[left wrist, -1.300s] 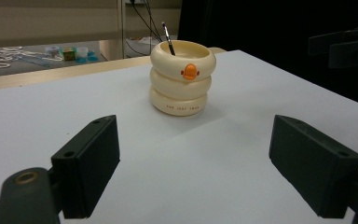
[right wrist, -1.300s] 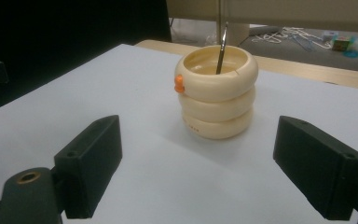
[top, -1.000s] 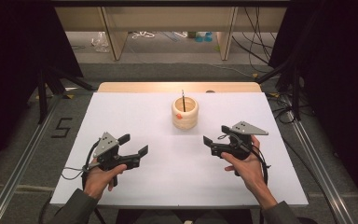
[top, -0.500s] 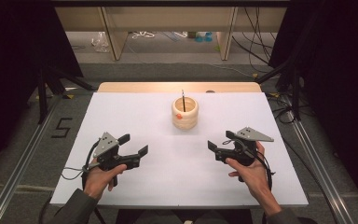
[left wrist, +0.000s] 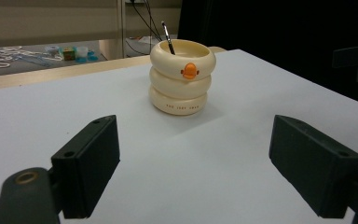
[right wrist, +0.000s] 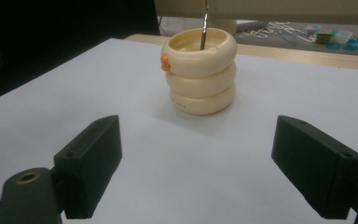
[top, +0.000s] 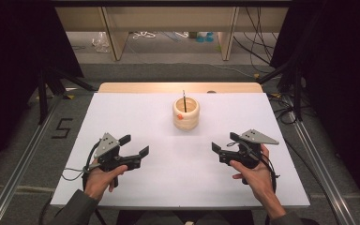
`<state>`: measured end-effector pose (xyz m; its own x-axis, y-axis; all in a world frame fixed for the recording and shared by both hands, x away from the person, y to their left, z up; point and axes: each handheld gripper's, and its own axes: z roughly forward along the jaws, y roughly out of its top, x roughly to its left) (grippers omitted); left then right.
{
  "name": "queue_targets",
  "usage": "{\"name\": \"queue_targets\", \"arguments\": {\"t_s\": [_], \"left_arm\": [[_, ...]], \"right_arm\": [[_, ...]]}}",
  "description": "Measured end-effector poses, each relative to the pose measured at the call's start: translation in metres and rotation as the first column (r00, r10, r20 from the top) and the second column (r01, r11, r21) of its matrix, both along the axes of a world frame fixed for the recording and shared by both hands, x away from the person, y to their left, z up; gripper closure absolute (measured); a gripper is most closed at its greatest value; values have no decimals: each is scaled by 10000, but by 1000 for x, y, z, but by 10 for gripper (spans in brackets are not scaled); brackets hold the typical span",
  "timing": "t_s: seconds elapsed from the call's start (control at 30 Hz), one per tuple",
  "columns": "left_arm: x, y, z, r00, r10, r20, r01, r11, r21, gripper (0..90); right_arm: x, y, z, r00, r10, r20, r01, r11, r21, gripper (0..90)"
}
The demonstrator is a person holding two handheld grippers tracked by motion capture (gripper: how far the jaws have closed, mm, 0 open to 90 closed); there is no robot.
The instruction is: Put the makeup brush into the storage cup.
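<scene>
A cream holder (top: 186, 113) made of three stacked rings, with a small orange knob, stands upright at the middle back of the white table (top: 136, 112). A thin dark pen (top: 184, 100) sticks up out of it. The same holder (left wrist: 182, 77) stands ahead in the left gripper view, and the holder (right wrist: 200, 71) in the right gripper view too. My left gripper (top: 134, 145) rests open at the front left, held by a hand. My right gripper (top: 224, 142) is open at the front right. Nothing lies between either pair of jaws.
A wooden strip (top: 178, 87) runs along the table's far edge. Metal rails (top: 23, 154) flank the table on both sides. Beyond it are shelf legs (top: 112, 35), cables and small items on the floor. Dark curtains close both sides.
My right gripper has drawn back toward the front edge and slightly right. The left gripper and the holder have stayed where they were.
</scene>
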<state>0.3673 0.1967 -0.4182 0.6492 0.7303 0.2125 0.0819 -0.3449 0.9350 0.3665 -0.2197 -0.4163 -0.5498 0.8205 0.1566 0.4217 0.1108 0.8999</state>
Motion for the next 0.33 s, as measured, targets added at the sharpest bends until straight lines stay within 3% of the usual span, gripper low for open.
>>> {"name": "queue_targets", "arguments": {"t_s": [0.33], "left_arm": [[0, 0, 0, 10000, 9, -2, -9, 10000, 11, 156]], "right_arm": [[0, -1, 0, 10000, 29, 42, -29, 10000, -26, 170]]}}
